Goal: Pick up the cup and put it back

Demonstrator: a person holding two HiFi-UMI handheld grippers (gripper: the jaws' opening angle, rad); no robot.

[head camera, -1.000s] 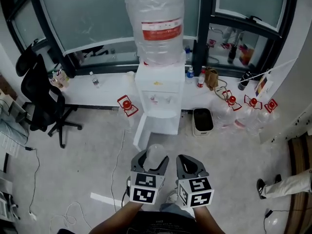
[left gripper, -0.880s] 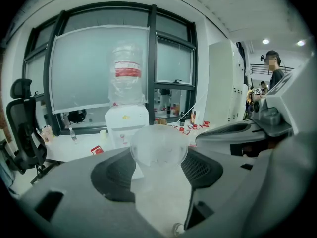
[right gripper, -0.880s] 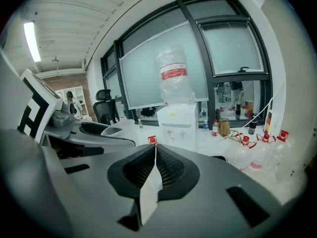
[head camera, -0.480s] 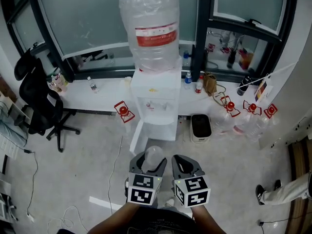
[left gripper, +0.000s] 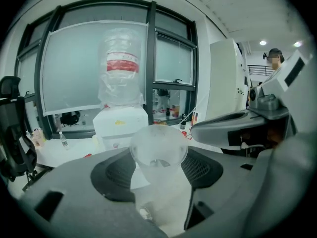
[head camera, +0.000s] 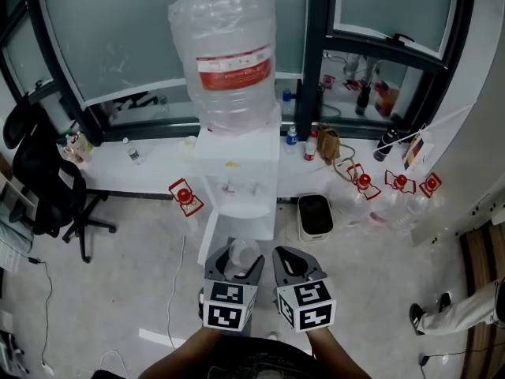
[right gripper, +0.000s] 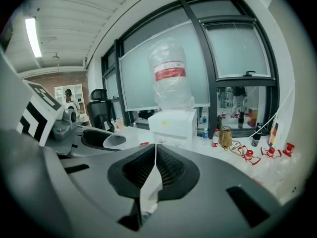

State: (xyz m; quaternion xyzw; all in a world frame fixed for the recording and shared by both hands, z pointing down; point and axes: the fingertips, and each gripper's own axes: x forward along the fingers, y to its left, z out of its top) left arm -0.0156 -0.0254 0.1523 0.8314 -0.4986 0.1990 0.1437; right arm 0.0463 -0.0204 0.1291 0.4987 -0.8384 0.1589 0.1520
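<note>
Here, at lower centre of the head view, my left gripper [head camera: 237,263] clamps a clear plastic cup [head camera: 245,249] by its lower wall, facing the water dispenser [head camera: 235,172]. Light, thin and easily crushed, I judge; a soft grip near the stiffer base suits it. My right gripper [head camera: 293,263] is closed, empty.
</note>
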